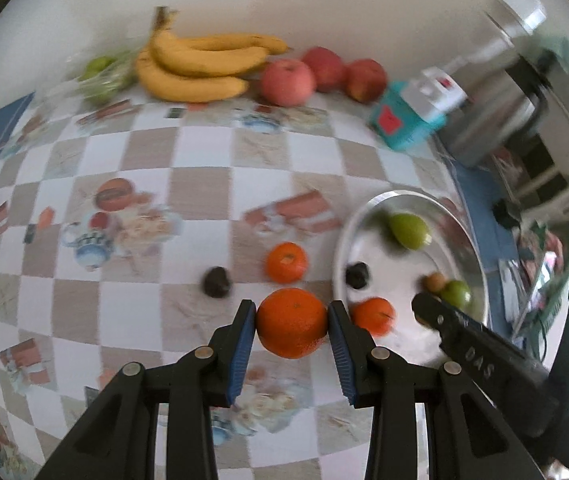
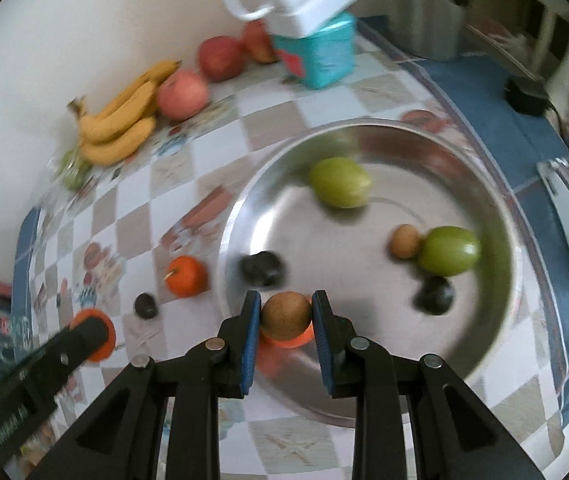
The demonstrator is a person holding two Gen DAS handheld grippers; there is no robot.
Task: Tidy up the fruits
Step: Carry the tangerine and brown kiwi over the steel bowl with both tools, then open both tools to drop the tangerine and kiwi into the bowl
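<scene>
My left gripper (image 1: 292, 313) is shut on a large orange (image 1: 291, 334), held above the checkered tablecloth just left of the steel bowl (image 1: 342, 240). My right gripper (image 2: 286, 300) is shut on a round brown fruit (image 2: 286, 316) over the near side of the bowl (image 2: 516, 280). An orange (image 2: 284, 342) lies in the bowl right under it. The bowl also holds two green fruits (image 2: 340, 182), a small brown fruit (image 2: 404, 241) and two dark fruits (image 2: 262, 268). Another orange (image 1: 286, 262) and a dark fruit (image 1: 217, 282) lie on the table.
Bananas (image 1: 200, 62), three red apples (image 1: 287, 82) and bagged green fruit (image 1: 102, 74) line the back wall. A teal box (image 1: 404, 122) with a white device on top and a steel jug (image 1: 496, 108) stand at the back right. The table's edge runs past the bowl on the right.
</scene>
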